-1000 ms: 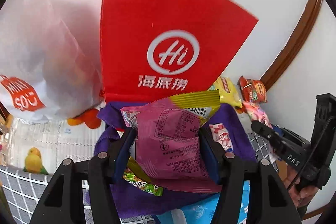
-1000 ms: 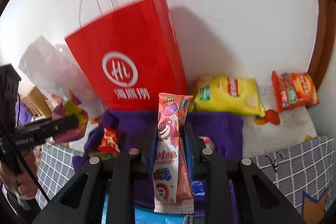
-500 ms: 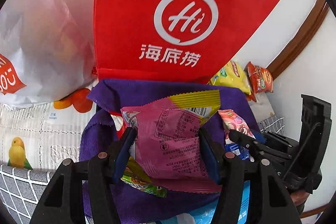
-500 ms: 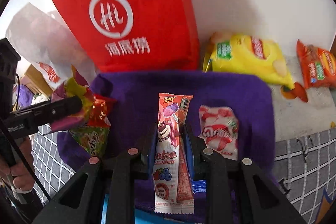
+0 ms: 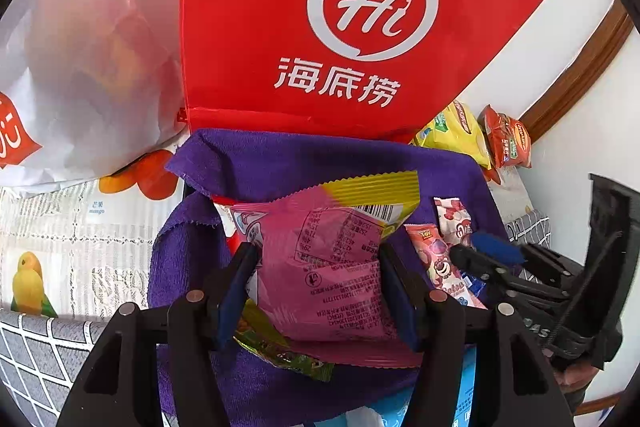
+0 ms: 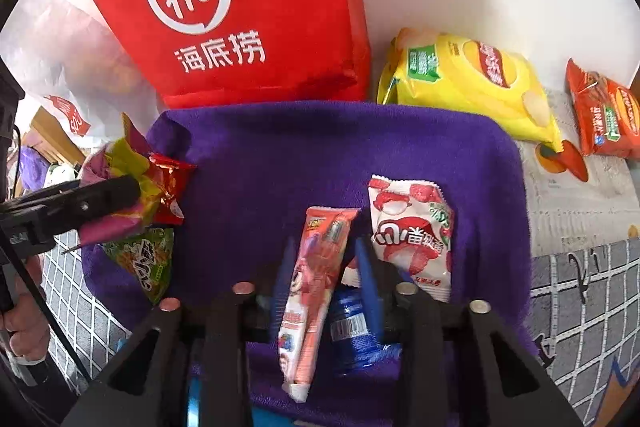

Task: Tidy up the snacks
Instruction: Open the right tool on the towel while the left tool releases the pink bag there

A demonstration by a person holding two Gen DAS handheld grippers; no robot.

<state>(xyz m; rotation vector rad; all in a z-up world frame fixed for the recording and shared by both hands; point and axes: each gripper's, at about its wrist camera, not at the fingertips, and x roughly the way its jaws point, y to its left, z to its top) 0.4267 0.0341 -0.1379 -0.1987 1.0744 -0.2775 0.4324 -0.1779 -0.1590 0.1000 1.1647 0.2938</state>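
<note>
The left gripper (image 5: 316, 291) pinches a pink-and-yellow foil snack packet (image 5: 328, 267) over the near edge of the purple towel (image 6: 320, 155). The right gripper (image 6: 324, 283) has just been opening; its jaws stand spread, the long pink strawberry candy stick (image 6: 316, 291) loose between them on the towel, just beside a white-and-red gummy pouch (image 6: 412, 231). Behind the towel stands a red paper bag (image 6: 240, 7), with a yellow crisp bag (image 6: 472, 83) beside it

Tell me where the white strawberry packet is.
In the right wrist view, the white strawberry packet lies on the purple cloth, just right of the pink stick packet.
</note>
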